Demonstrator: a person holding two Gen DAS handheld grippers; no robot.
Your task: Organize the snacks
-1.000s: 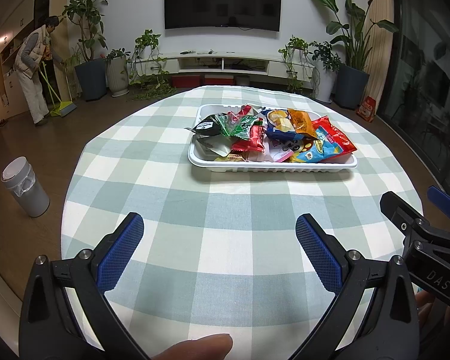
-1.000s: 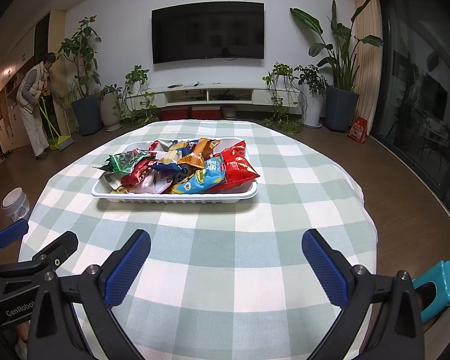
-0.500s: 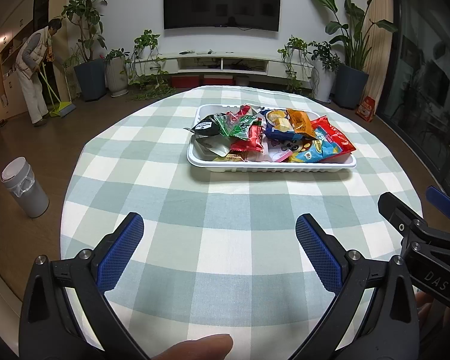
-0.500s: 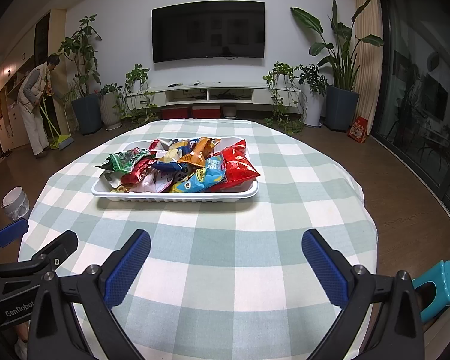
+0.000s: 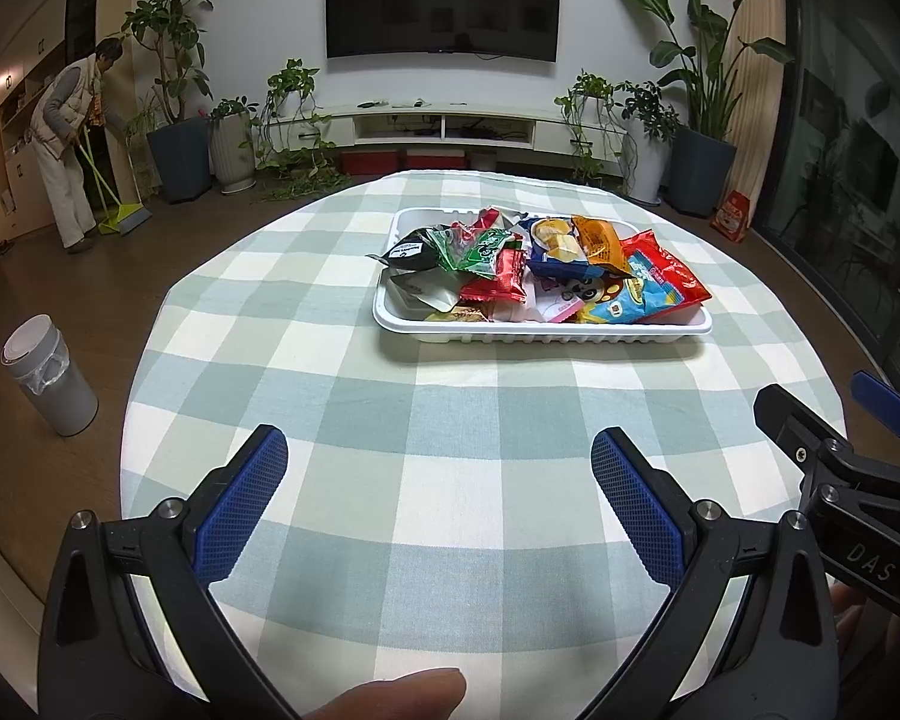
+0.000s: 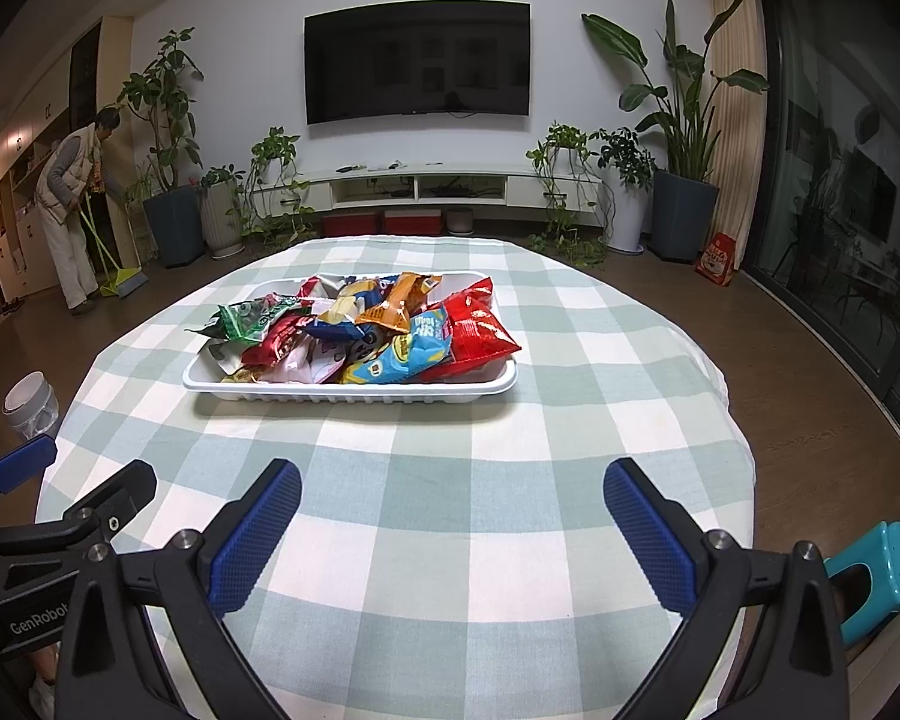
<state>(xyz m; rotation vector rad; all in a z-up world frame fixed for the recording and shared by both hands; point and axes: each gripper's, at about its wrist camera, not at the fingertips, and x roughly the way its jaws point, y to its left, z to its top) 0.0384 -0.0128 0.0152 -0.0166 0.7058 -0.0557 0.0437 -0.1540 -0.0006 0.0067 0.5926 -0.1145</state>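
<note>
Both the left hand-held gripper [image 5: 438, 468] and right hand-held gripper [image 6: 453, 501] are released, empty, near the counter [image 5: 450, 420] edge. Snack packets [image 6: 384, 324] fill the white tray [image 6: 354, 391].

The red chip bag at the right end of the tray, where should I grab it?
Pinch the red chip bag at its crimped near corner, which overhangs the white tray rim, coming from the right with the right gripper; nothing lies on that corner.
</note>
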